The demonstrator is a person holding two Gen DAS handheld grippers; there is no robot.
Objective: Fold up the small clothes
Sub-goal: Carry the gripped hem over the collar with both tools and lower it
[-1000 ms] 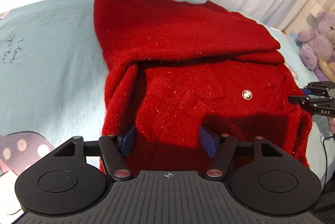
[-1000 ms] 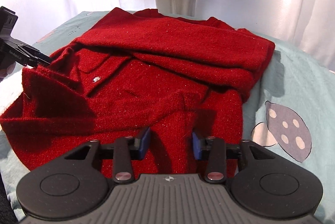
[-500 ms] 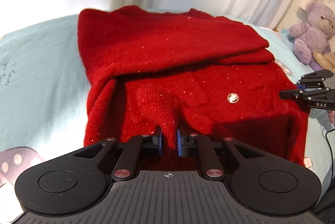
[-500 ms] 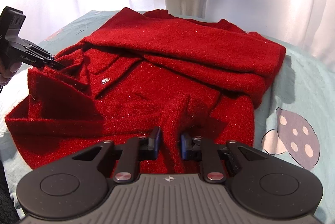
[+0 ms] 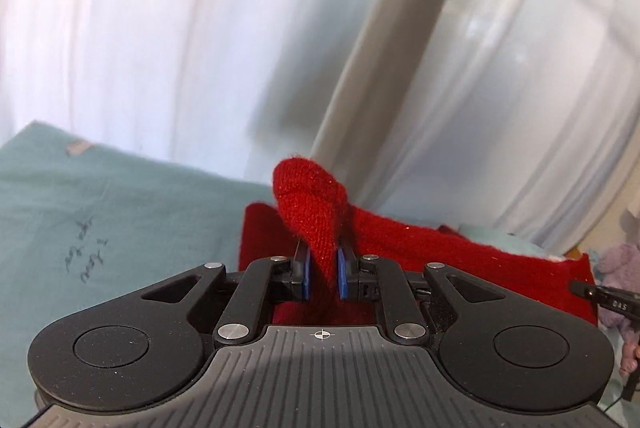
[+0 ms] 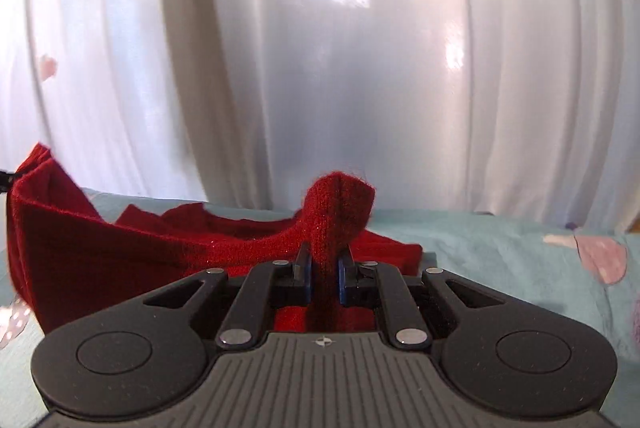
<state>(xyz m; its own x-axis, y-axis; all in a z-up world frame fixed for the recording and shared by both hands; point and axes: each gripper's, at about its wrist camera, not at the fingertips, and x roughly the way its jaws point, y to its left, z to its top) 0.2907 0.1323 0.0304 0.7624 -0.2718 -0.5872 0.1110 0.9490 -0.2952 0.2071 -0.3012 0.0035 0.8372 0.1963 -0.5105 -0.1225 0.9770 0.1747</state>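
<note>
A red knitted sweater [image 5: 460, 260] lies on a pale teal bed sheet [image 5: 120, 220], with its near edge lifted off the bed. My left gripper [image 5: 323, 270] is shut on a bunched fold of that red knit, which stands up between the blue pads. In the right wrist view my right gripper [image 6: 323, 274] is likewise shut on a raised fold of the sweater [image 6: 120, 256]. The lifted edge stretches leftward and up to the far left, where the other gripper's tip shows dark at the frame edge. The right gripper's black tip [image 5: 604, 298] appears at the right of the left wrist view.
White curtains [image 6: 360, 68] hang close behind the bed. A purple plush toy [image 5: 620, 268] sits at the bed's right edge. The sheet [image 6: 500, 260] carries a printed pink heart [image 6: 600, 260] on the right and handwriting-style print [image 5: 86, 252] on the left.
Both grippers closed on folds of the sweater's near edge, then rose and tilted upward, lifting that edge off the bed. The views now show mostly curtain.
</note>
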